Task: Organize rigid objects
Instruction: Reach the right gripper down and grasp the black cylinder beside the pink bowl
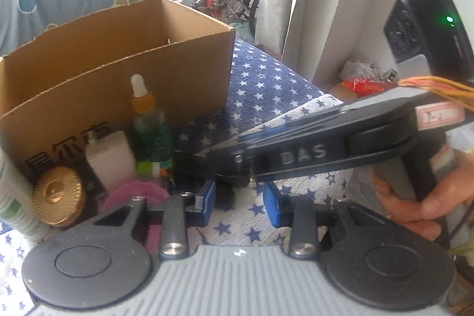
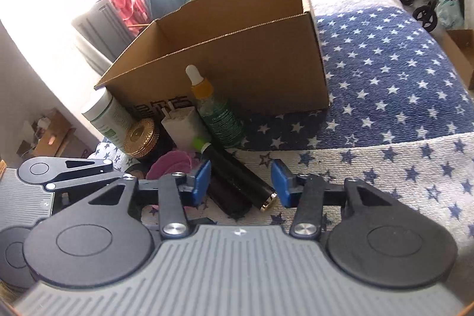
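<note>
I'm bringing the right gripper down around the black tube lying before the cardboard box, jaws open astride it, not yet pressing. My left gripper is hovering beside it with its jaws apart and nothing gripped, keeping clear.

Both wrist views near cardboard box

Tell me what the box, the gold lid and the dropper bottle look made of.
Box: brown corrugated cardboard, matte; fluted cut edges show. Gold lid: shiny, ridged, looks like metal or metallised plastic. Dropper bottle: clear green glass or plastic, hard to tell; white bulb likely rubber.
</note>
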Motion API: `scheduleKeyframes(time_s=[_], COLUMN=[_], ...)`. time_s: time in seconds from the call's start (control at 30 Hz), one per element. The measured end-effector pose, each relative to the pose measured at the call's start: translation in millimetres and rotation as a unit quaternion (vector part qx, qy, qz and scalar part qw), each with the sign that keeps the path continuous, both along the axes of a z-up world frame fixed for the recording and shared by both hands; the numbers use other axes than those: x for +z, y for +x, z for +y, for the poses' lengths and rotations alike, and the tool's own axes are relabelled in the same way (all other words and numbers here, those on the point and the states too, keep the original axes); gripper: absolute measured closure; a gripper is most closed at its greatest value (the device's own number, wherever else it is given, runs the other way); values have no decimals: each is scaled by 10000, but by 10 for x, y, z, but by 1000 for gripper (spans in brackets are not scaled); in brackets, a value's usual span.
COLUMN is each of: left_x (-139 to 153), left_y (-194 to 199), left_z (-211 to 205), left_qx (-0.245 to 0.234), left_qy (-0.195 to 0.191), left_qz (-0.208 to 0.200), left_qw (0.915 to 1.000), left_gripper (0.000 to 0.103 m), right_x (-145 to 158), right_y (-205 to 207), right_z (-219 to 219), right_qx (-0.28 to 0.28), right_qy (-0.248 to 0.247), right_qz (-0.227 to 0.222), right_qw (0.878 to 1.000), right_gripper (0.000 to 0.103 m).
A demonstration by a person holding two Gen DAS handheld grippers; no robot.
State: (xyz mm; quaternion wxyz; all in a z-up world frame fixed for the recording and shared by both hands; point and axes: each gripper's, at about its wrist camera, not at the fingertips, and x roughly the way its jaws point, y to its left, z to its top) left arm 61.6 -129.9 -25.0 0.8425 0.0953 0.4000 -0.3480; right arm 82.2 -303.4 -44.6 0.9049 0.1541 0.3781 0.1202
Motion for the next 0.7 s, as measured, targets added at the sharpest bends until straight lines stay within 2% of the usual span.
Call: scheduleKeyframes(time_s=[0.13,0.2,0.3,0.37,0.43,0.57,0.7], left_x=[-49,-71,-99,-107,-131,-146,-179], left_y=[90,122,173,199,237,307,395], left_z=[-53,-69,-101,-131,-175,-240,-298], left_qx=[-23,-42,-89,-135,-179,-197,-149], left_qy=[63,90,99,86,97,126,188], left_qz=[86,136,224,246,280,317,433], left_qw=[9999,9999,9997,9996,9994,9992,9988], left_gripper=[73,73,69,67,62,56,56], right_x=[-105,-144,-154,-179,-239,-349,-424], right_y=[206,265,274,264,272,269,315], right_z=[42,48,-26,-120,-242,-418,-513], right_qx=[393,408,277,74,-214,-413,-429], right_qy=[39,-3,204,414,606,1267,1720], right_qz=[230,297,406,502,675,844,977], right_qw=[9990,9987,9986,9979,9956,9875,9793], right_gripper=[75,76,79,81,87,87,85])
